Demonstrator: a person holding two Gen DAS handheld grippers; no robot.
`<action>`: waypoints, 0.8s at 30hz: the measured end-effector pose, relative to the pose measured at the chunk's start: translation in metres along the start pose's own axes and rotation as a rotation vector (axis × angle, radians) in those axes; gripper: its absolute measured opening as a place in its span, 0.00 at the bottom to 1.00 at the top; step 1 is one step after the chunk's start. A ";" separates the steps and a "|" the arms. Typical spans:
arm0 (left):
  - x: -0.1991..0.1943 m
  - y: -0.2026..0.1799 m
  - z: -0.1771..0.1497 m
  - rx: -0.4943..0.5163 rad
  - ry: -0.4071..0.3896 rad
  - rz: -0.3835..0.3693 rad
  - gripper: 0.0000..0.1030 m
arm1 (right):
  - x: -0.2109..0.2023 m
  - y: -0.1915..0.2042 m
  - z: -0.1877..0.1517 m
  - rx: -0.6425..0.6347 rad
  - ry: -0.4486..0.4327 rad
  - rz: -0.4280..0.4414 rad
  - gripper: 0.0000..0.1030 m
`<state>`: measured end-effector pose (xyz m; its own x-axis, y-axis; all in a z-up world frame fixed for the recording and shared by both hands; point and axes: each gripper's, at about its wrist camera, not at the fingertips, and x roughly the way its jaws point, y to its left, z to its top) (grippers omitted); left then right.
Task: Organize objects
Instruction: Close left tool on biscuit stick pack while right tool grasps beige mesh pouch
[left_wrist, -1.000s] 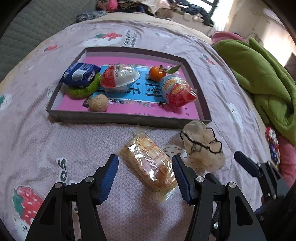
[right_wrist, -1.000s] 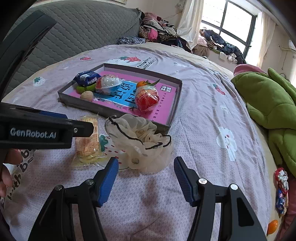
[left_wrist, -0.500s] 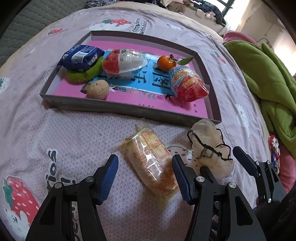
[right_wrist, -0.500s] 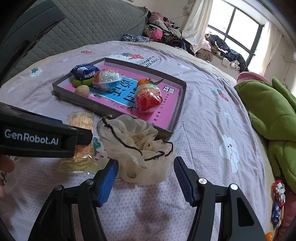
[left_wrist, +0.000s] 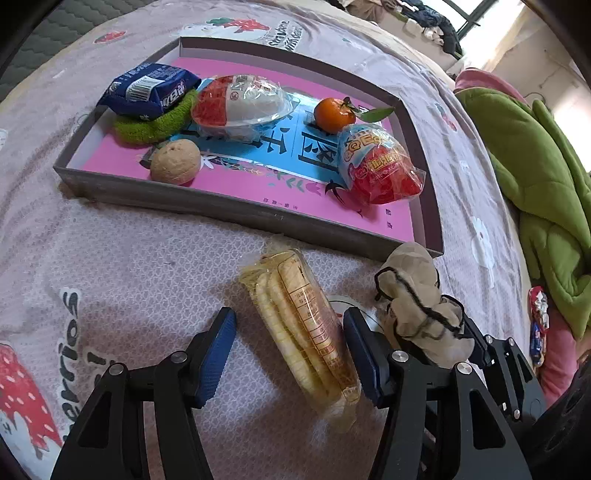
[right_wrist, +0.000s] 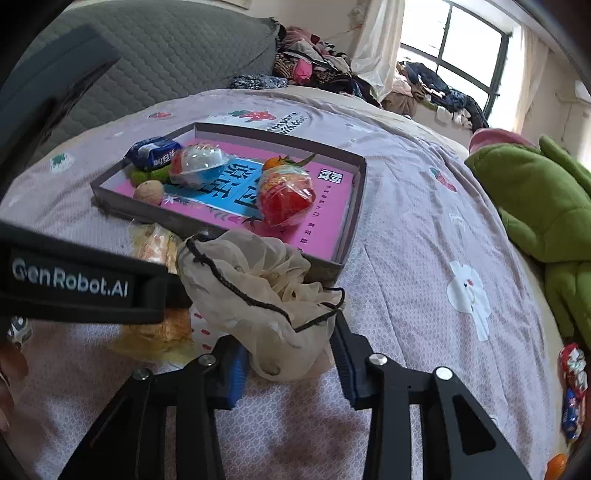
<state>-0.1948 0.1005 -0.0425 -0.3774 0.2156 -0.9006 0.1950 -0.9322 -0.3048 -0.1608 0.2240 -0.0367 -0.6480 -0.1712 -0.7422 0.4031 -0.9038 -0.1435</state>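
Note:
A clear packet of crackers (left_wrist: 303, 328) lies on the bedspread between the open blue pads of my left gripper (left_wrist: 288, 354), not pinched. A cream mesh pouch with black drawstring (right_wrist: 258, 291) lies to its right; my right gripper (right_wrist: 288, 363) has closed in around it, pads touching its sides. The pouch also shows in the left wrist view (left_wrist: 417, 306). Behind stands a grey tray (left_wrist: 236, 212) with a pink floor, holding a blue packet (left_wrist: 147, 90), green scrubber (left_wrist: 155, 123), walnut (left_wrist: 175, 162), two wrapped toy eggs (left_wrist: 240, 103) (left_wrist: 380, 166) and a tangerine (left_wrist: 332, 114).
A green blanket (right_wrist: 546, 206) lies at the right. Small wrapped snacks (right_wrist: 572, 384) lie by the bed's right edge. The left gripper's body (right_wrist: 74, 280) crosses the right wrist view at left. Clothes pile under the window at the back.
Both grippers moved forward and down. The left pads now straddle the cracker packet. The right jaws narrowed from wide open onto the mesh pouch.

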 end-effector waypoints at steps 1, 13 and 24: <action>0.001 -0.001 0.000 0.003 0.001 -0.002 0.60 | 0.000 -0.001 0.000 0.006 -0.001 0.005 0.34; 0.004 -0.010 0.002 0.012 0.020 -0.109 0.31 | -0.001 -0.004 0.002 0.045 0.011 0.047 0.20; -0.011 -0.009 -0.007 0.090 -0.025 -0.093 0.28 | -0.014 0.003 0.001 0.065 0.003 0.067 0.18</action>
<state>-0.1866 0.1083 -0.0323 -0.4128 0.2963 -0.8613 0.0760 -0.9311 -0.3567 -0.1509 0.2233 -0.0257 -0.6192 -0.2313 -0.7504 0.4030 -0.9138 -0.0509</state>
